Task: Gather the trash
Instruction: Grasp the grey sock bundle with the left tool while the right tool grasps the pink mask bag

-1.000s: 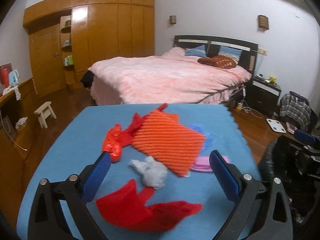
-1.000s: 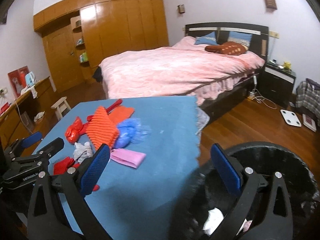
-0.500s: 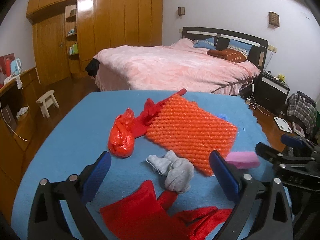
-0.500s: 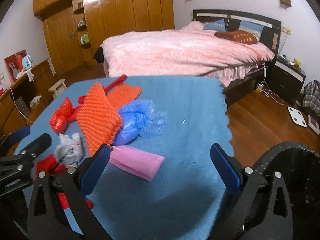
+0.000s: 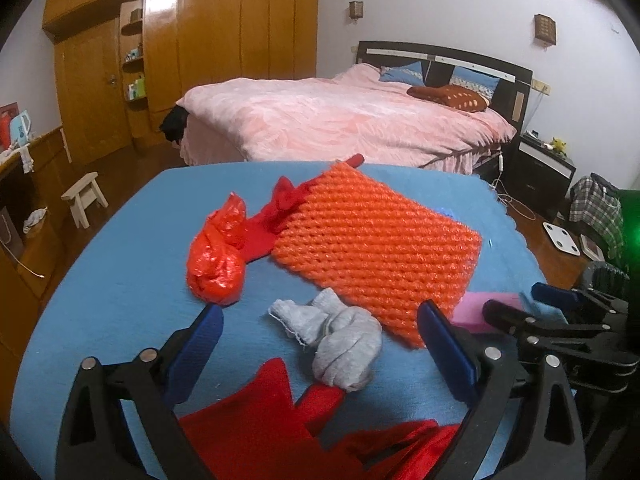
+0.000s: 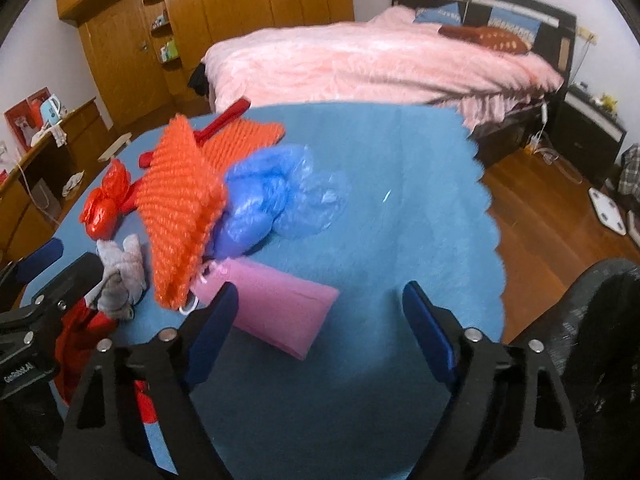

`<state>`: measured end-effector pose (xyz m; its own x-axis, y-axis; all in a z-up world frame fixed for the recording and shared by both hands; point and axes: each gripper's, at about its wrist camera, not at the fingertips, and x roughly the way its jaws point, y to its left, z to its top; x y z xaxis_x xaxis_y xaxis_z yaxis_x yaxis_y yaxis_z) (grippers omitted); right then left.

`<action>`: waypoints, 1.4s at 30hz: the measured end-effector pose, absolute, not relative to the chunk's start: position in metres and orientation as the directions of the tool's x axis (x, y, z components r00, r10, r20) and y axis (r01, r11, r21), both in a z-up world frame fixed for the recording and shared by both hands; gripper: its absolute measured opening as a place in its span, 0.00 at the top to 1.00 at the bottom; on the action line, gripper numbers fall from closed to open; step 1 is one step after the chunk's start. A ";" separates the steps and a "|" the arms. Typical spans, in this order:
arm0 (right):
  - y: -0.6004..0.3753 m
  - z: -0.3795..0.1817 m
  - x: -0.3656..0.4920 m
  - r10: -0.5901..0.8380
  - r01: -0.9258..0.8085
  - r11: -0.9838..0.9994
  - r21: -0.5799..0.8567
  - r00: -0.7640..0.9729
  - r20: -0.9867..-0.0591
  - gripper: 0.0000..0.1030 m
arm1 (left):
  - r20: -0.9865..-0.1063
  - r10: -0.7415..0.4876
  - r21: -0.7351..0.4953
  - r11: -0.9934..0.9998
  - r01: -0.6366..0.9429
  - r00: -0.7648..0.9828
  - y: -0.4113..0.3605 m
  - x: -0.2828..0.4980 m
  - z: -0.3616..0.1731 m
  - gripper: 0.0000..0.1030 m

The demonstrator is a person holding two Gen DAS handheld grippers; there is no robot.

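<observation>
both grippers lower, right gripper (image 6: 320,308) narrowing, empty

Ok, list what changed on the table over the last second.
Both grippers came down toward the pile: the left gripper now brackets the grey rag, the right gripper left the bin for the pink packet, its jaws just closing partway, gripping nothing. The trash stayed put.

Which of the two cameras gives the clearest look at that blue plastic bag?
The right wrist view: the crumpled blue plastic bag lies in the open beside the orange mesh pad. In the left wrist view that pad hides it, leaving only a blue sliver.
</observation>
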<state>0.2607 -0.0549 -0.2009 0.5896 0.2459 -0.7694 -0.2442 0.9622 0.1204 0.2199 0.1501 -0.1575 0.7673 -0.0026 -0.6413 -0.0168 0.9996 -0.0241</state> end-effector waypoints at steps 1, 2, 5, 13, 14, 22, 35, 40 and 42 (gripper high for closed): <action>-0.054 -0.203 0.261 0.254 -0.251 0.960 0.126 0.579 -0.775 0.28 | -0.645 -0.004 -0.025 1.000 -0.015 0.764 0.149 0.221 -0.159 0.09; -0.053 -0.203 0.260 0.257 -0.256 0.958 0.128 0.576 -0.776 0.31 | -0.650 -0.005 -0.025 1.000 -0.015 0.760 0.148 0.222 -0.161 0.09; -0.051 -0.202 0.259 0.274 -0.272 0.953 0.136 0.570 -0.774 0.43 | -0.663 -0.015 -0.034 0.999 -0.009 0.748 0.148 0.226 -0.165 0.13; -0.048 -0.202 0.255 0.294 -0.296 0.944 0.145 0.560 -0.774 0.67 | -0.705 -0.045 -0.045 0.999 0.018 0.707 0.146 0.235 -0.173 0.36; -0.049 -0.202 0.254 0.296 -0.295 0.944 0.147 0.560 -0.774 0.69 | -0.711 -0.049 -0.049 0.999 0.021 0.701 0.146 0.236 -0.174 0.39; -0.055 -0.197 0.247 0.302 -0.270 0.947 0.171 0.579 -0.757 0.83 | -0.721 -0.087 -0.068 0.996 0.055 0.687 0.142 0.237 -0.177 0.64; -0.068 -0.167 0.226 0.325 -0.267 0.944 0.196 0.628 -0.707 0.87 | -0.660 -0.116 -0.105 0.993 0.062 0.743 0.144 0.219 -0.146 0.66; -0.072 -0.151 0.215 0.326 -0.270 0.944 0.192 0.651 -0.686 0.87 | -0.641 -0.124 -0.112 0.991 0.067 0.758 0.141 0.211 -0.132 0.66; -0.075 -0.145 0.211 0.325 -0.271 0.944 0.189 0.659 -0.678 0.87 | -0.632 -0.126 -0.119 0.991 0.066 0.764 0.141 0.207 -0.126 0.66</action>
<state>0.2114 -0.0748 -0.1449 0.6593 0.3246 -0.6781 -0.2706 0.9440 0.1888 0.2073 0.1405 -0.1256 0.7643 -0.1263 -0.6324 0.0656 0.9908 -0.1185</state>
